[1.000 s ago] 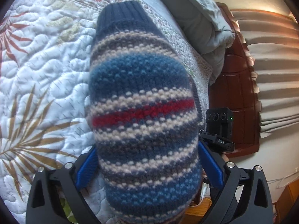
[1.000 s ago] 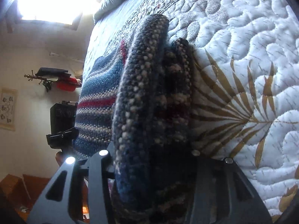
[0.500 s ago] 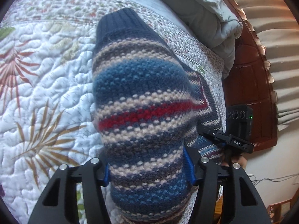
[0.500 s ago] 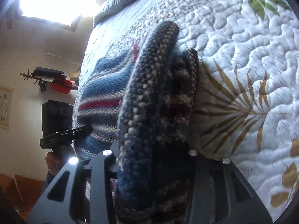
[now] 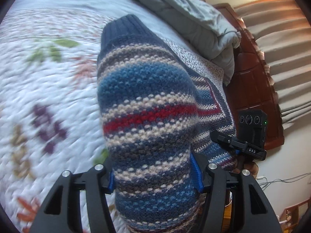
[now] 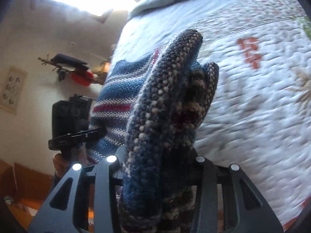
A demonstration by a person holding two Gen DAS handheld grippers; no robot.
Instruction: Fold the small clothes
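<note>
Over the white quilted bedspread with leaf print [image 5: 48,81], I hold the striped blue, cream and red knitted sweater [image 5: 147,106] at 12 o'clock, left gripper [image 5: 155,176] and right gripper [image 6: 155,167] both clamped on it. I fear the thick bunched knit slips out, spoiling the fold.

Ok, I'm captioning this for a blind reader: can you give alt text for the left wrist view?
A striped knitted sweater in blue, cream and red fills the view, clamped between the fingers of the left claw. Behind it lies a white quilt with leaf prints, blurred; the right claw shows at the sweater's right edge.
</note>
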